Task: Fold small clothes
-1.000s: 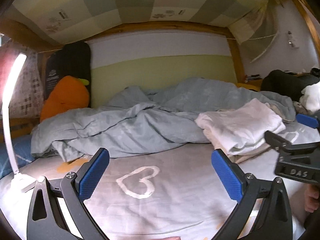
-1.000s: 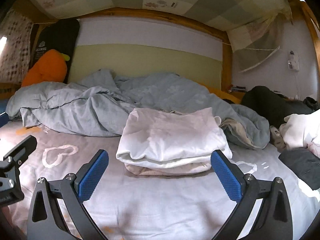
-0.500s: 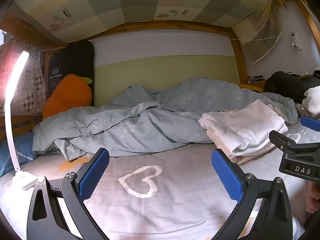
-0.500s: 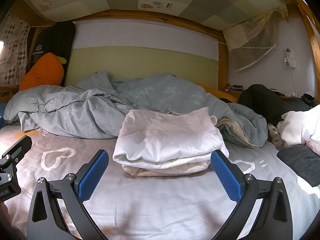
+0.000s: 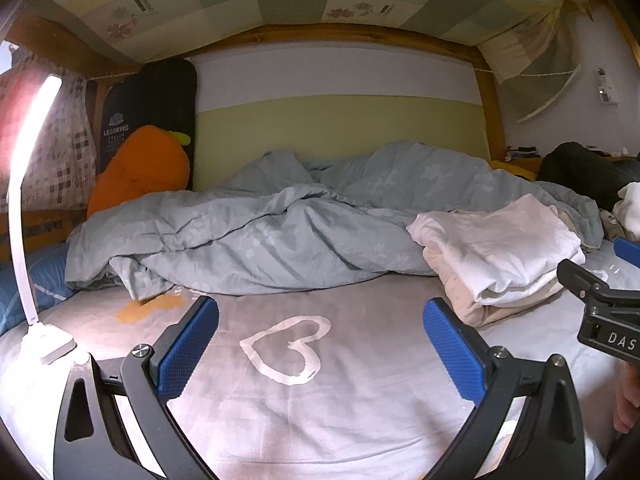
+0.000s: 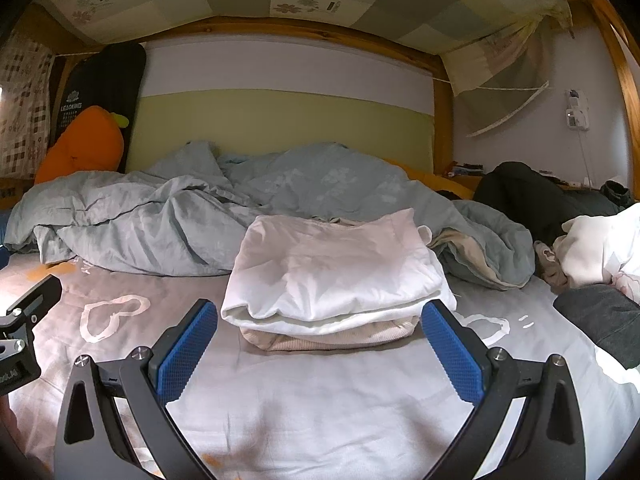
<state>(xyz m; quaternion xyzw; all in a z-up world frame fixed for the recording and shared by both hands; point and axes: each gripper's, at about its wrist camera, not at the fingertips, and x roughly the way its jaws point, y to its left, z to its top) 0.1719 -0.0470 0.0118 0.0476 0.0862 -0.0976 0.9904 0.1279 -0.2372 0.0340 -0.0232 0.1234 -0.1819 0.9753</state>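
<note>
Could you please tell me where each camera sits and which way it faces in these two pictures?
Left wrist: on the left gripper, low over the sheet, facing the headboard; a printed heart lies ahead; its own open blue fingers show, plus the right gripper at the right edge.
Right wrist: on the right gripper, facing the same way, straight at the folded stack; its open fingers show, plus the left gripper at the left edge.
Shared: stack, duvet, carrot plush, heart.

Black tool point(image 5: 320, 344) frames, blue ribbed pads point(image 5: 188, 348), silver screws point(image 5: 143, 351); "DAS" marking, possibly truncated.
</note>
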